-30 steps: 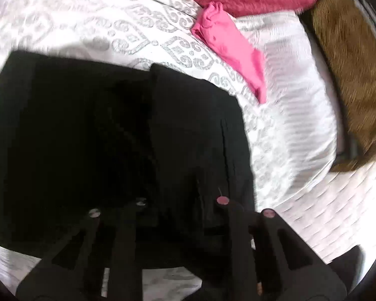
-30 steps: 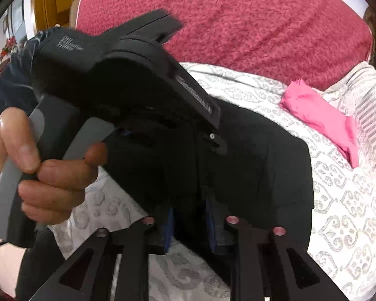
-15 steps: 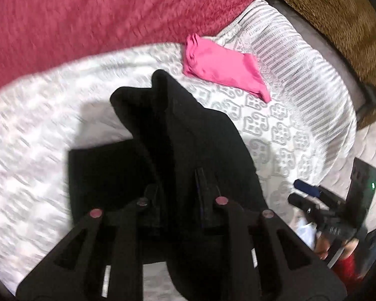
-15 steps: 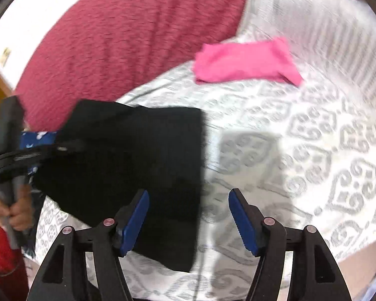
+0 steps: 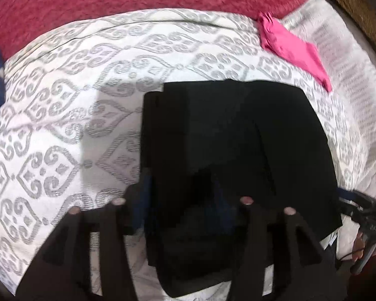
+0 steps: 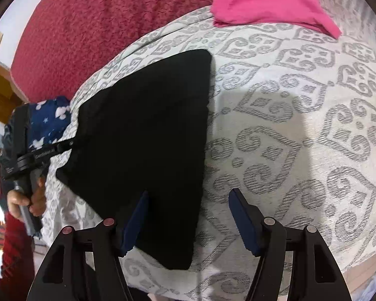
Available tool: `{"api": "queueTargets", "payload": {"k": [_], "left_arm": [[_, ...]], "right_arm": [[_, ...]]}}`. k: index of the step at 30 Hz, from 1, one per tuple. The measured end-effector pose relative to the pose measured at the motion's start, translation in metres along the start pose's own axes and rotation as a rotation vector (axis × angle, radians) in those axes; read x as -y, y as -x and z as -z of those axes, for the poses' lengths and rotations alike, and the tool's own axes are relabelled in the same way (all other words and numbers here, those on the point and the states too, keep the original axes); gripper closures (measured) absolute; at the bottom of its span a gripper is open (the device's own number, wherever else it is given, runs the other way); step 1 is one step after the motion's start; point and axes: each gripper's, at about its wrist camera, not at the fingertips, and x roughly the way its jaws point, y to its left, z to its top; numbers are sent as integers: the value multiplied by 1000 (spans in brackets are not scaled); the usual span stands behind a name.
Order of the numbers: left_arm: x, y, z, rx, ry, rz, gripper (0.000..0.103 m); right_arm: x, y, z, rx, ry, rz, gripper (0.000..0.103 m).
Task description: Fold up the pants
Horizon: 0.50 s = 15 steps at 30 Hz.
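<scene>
White bedcover [image 6: 300, 130] with a grey ornament pattern fills most of both views, and behind it, on the far side, you see a big dark red blanket [image 6: 100, 20]. On the bedcover lie the black pants [image 6: 148, 125], folded into a compact flat shape. In your right wrist view they are left of the middle, and their near corner comes between the fingers of your right gripper [image 6: 188, 223]. Its jaws stand wide apart, and the blue pads [image 6: 243, 220] do not press on the cloth; the right pad is over bare bedcover.

In your left wrist view the pants [image 5: 238, 150] are in the middle and to the right, with several layers one over another. Your left gripper [image 5: 183, 205] is low over their near edge. Its jaws are opening now, the black cloth is between them, and the pads do not seem to press it, but this part is dark and blurred.

Far on the right lies a folded pink cloth [image 6: 273, 10], well apart from the pants. At the far left of the bed there is a small dark blue fabric with white shapes [image 6: 47, 123]. In the right wrist view your left hand [image 6: 27, 195] holds the handle of the other gripper at the left edge.
</scene>
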Motion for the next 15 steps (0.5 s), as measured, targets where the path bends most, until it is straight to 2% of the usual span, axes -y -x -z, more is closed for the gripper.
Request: {"api": "queueTargets", "payload": {"k": [1,2,3,4,6,9,13,15], "left_arm": [[-2,0,1,8,12,9,46],[-3,3,2,9,18,14,46],[-5,1,2,3,30,18,43],[-6,0,1,-1,36,17,40],[-7,-1,0,3,52,18,39],[-5,3,-1,42,58,9,39],[-3,3,-3,43,49,-5,39],[-4,3,-3,40,55,-6,39]], "right_arm": [[1,-1,0,-10,-5,-20,36],[2,-1,2,-17,-11,-41,44],[2,-2,4,-24,-14,-59,55],[1,-5,4,-42,-26,-92,79],[1,-3,3,-28,-52,-97,90],[5,12,10,-8,-87,-115,95],[16,10,19,-105,-94,-74,96],[22,12,22,-110,-104,-87,95]]}}
